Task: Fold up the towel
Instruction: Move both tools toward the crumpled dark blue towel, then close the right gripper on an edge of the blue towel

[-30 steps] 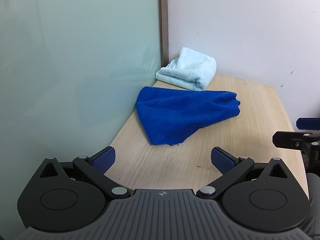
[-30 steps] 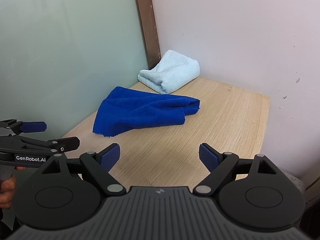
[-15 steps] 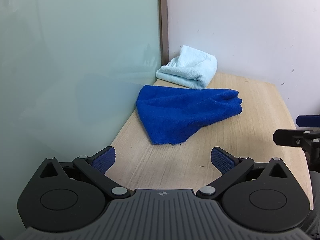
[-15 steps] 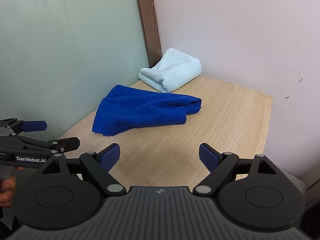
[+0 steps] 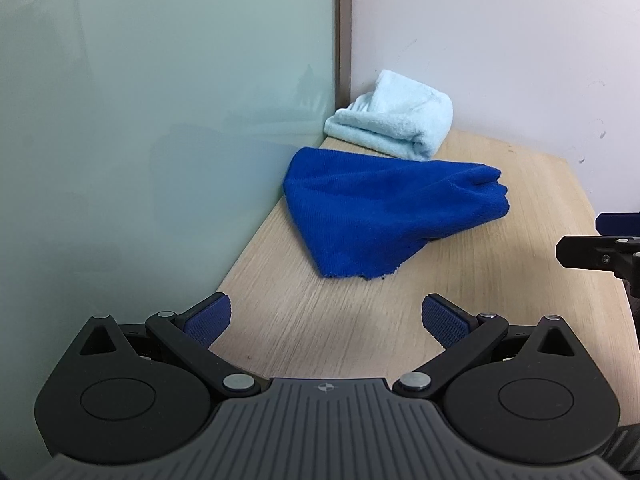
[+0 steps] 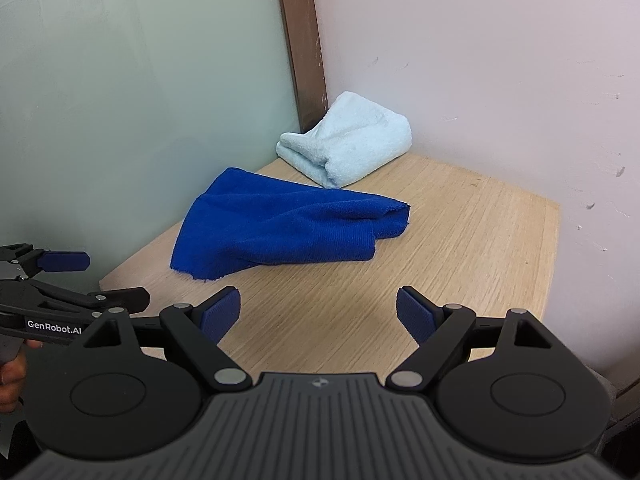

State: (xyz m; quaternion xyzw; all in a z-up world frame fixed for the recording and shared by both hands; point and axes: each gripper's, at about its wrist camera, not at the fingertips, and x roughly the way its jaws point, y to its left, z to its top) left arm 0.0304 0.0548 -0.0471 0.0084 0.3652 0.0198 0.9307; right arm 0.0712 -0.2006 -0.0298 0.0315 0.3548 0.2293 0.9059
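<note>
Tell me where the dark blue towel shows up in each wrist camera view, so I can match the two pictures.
Left wrist view: the dark blue towel lies just right of center, beyond the open left gripper.
Right wrist view: the dark blue towel lies left of center, beyond the open right gripper.
Shared landmark: the folded light blue towel in the corner, just behind the dark blue one.

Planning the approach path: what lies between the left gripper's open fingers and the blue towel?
Only bare wooden tabletop separates the left gripper from the blue towel, as the left wrist view shows.
</note>
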